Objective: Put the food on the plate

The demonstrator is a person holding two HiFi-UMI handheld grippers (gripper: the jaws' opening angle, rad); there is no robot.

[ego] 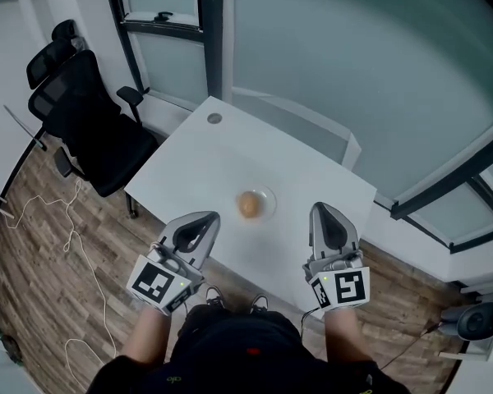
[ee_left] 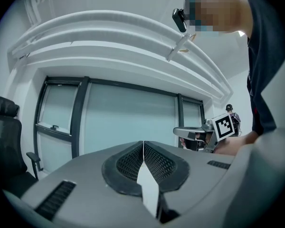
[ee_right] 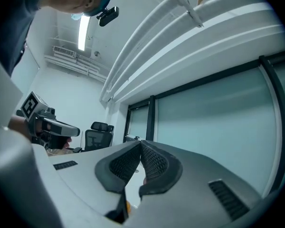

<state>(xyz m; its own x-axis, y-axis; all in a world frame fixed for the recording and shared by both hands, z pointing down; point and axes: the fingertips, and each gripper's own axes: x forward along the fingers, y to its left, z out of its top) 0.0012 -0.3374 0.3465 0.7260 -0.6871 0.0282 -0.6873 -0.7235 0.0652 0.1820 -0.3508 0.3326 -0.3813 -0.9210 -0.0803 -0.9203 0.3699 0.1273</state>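
A round brown piece of food (ego: 249, 204) lies in a small clear plate (ego: 265, 194) near the front of the white table (ego: 197, 167). My left gripper (ego: 205, 218) hovers at the table's front edge, left of the plate, jaws shut with nothing in them. My right gripper (ego: 323, 210) hangs to the plate's right, also shut and empty. In the left gripper view the pads (ee_left: 154, 160) meet at the tip, and the right gripper (ee_left: 199, 136) shows beyond. In the right gripper view the pads (ee_right: 154, 161) touch at the tip, with the left gripper (ee_right: 50, 127) far to the left.
A black office chair (ego: 86, 117) stands left of the table, and it also shows as a chair (ee_right: 96, 137) in the right gripper view. Frosted glass walls with dark frames (ego: 209, 31) run behind. A white cable (ego: 70, 236) trails over the wooden floor. A round grommet (ego: 214, 118) sits at the table's far corner.
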